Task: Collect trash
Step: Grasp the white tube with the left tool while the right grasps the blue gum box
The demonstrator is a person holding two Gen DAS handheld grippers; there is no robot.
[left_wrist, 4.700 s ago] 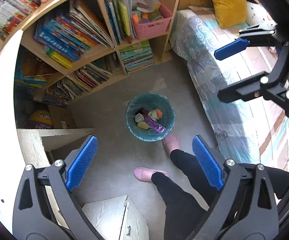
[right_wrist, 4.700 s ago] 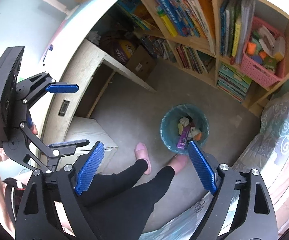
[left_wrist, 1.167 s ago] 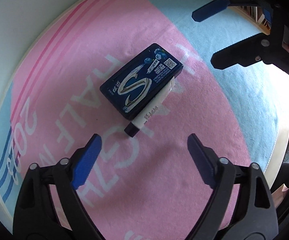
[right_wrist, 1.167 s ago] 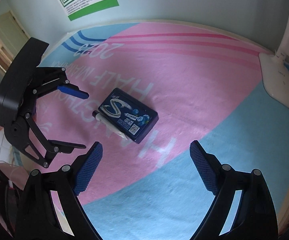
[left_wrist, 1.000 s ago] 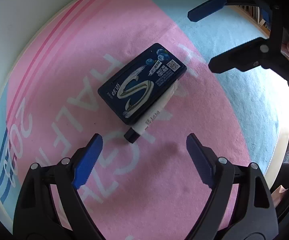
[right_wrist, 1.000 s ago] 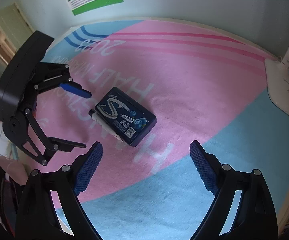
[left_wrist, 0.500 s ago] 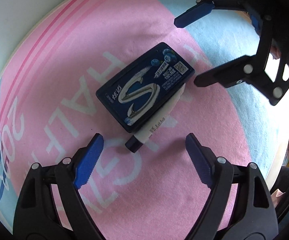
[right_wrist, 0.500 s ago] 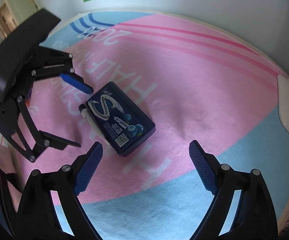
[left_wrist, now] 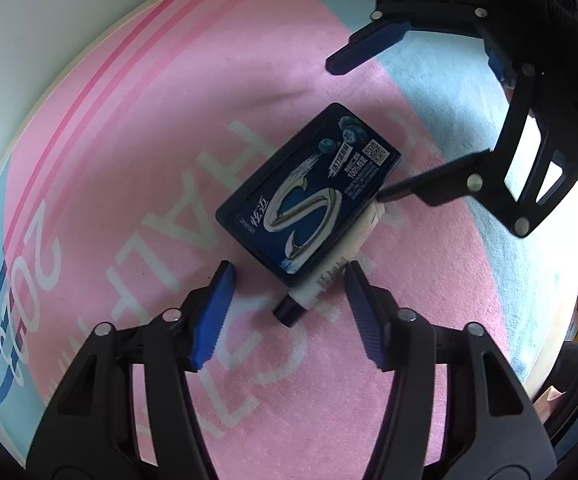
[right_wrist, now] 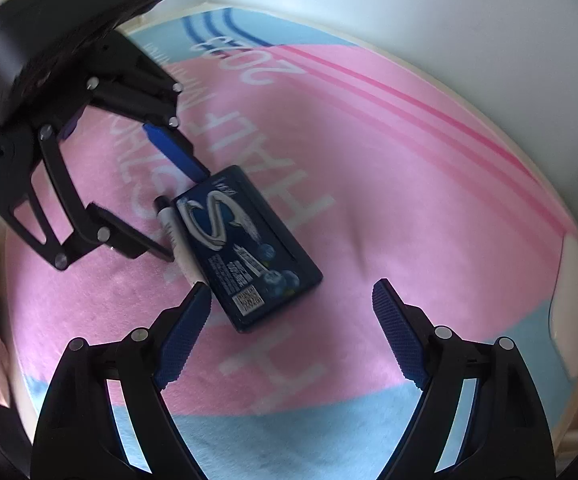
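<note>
A pink and pale-blue towel (left_wrist: 137, 128) printed with white letters spreads beneath a whitish wall (right_wrist: 449, 20).

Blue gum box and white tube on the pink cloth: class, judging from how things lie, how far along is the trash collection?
Done: nothing visible; the blue gum box and the white tube beside it lie on the pink cloth. In hand: the left gripper, open, brackets the tube's dark cap end; the right gripper, open, is at the box's other end. Left: gripping, lifting and binning both.

Glossy dark-blue box (left_wrist: 309, 192); fuzzy pink cloth mat (left_wrist: 137, 128); ribbed fingers (left_wrist: 213, 314).
</note>
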